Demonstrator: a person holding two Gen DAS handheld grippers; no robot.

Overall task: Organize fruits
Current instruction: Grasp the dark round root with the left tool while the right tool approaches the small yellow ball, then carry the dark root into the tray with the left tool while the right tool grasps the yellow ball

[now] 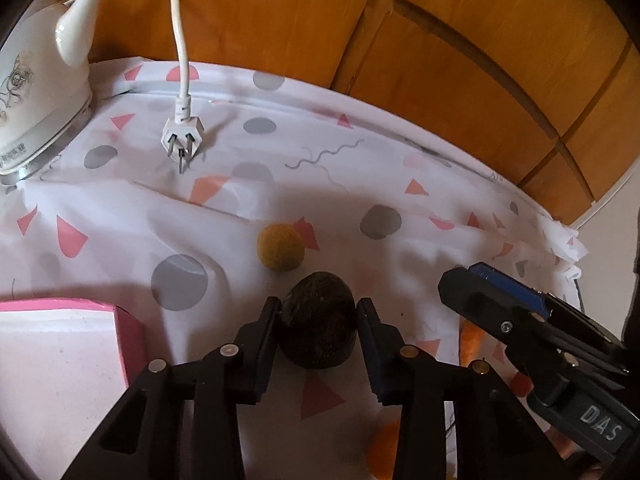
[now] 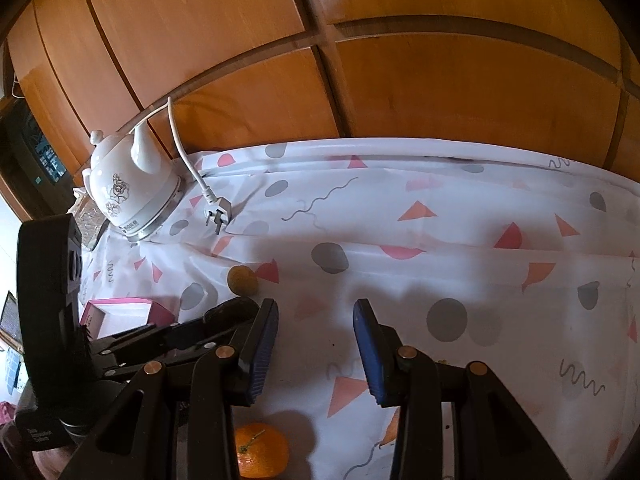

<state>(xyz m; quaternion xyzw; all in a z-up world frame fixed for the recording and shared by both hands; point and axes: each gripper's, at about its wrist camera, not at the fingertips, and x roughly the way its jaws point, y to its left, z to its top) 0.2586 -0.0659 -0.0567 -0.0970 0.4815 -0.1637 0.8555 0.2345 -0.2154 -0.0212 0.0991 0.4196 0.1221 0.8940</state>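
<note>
At a cloth-covered table, my left gripper [image 1: 318, 332] stands closed on a dark fruit [image 1: 318, 322], its blue pads pressed to either flank; the fruit sits low between the fingers, its underside seemingly on the patterned tablecloth [image 1: 400, 168] still; the pink box [image 1: 128, 332] lies open just to the left, and I judge it the likely place for the fruit.

To do this step well, I should lift straight up before swinging left, so the fruit clears the box wall instead of knocking it; the grip is near the fruit's widest part, which looks sound, yet a rounded skin can roll between flat pads, so I should keep the wrist steady and carry it low.

The fruit is egg-shaped, very dark brown to black, with a dull, faintly mottled skin; it may be an avocado, though I cannot say for sure; a small yellow-brown fruit [image 1: 280, 247] rests just beyond it, apart from it.

My right gripper [image 2: 316, 344] hangs partly open over bare cloth, holding nothing; an orange mandarin [image 2: 260, 456] lies below its left finger.
</note>
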